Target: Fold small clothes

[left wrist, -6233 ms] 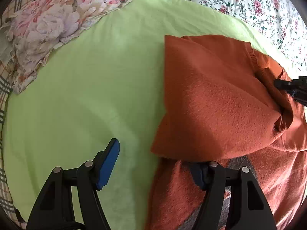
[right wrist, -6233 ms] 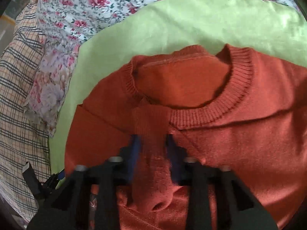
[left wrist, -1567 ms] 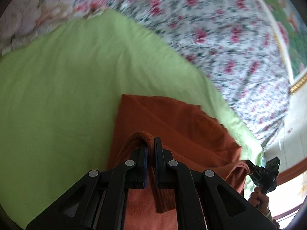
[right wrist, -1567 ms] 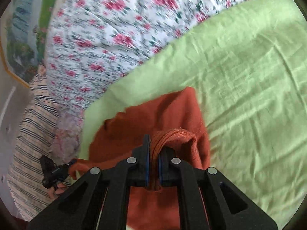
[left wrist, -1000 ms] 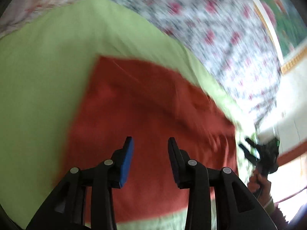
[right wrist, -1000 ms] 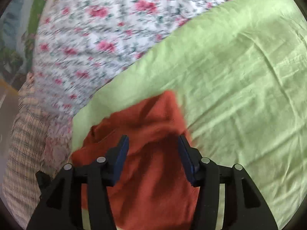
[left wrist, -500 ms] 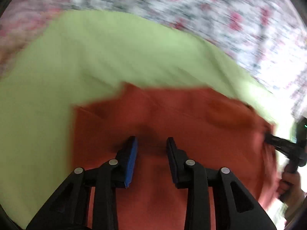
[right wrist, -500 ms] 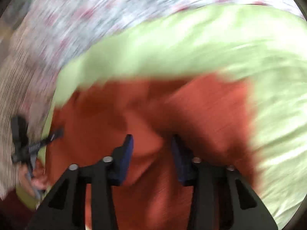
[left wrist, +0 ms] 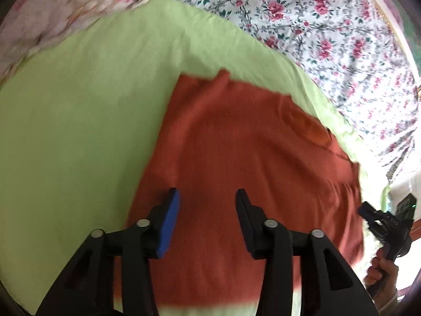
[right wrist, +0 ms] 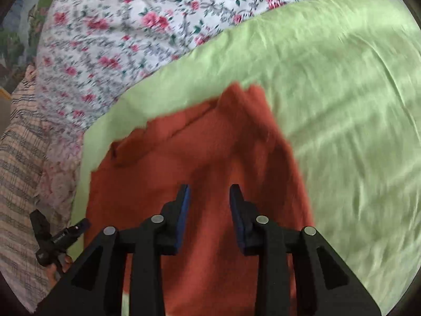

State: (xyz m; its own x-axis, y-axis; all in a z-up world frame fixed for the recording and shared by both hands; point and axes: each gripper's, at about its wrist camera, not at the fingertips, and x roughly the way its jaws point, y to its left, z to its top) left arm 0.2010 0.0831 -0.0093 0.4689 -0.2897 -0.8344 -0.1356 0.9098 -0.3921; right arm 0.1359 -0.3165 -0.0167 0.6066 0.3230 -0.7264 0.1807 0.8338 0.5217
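Observation:
A rust-orange knit sweater (left wrist: 244,144) lies folded into a flat rectangle on a light green sheet (left wrist: 79,105). It also shows in the right wrist view (right wrist: 200,163). My left gripper (left wrist: 208,197) is open and empty, held just above the near part of the sweater. My right gripper (right wrist: 209,194) is open and empty, also above the sweater. The right gripper shows at the right edge of the left wrist view (left wrist: 386,223), and the left gripper shows at the left edge of the right wrist view (right wrist: 58,237).
The green sheet (right wrist: 342,105) covers a bed. A floral bedspread (left wrist: 302,13) lies beyond it. A floral pillow (left wrist: 52,15) is at the far left, and checked fabric (right wrist: 18,158) lies along the bed's side.
Both grippers were shut on the sweater's folded edge 1.6 s ago and have let go. The sweater now lies flat. Both grippers have drawn back, and the left one has opened wider.

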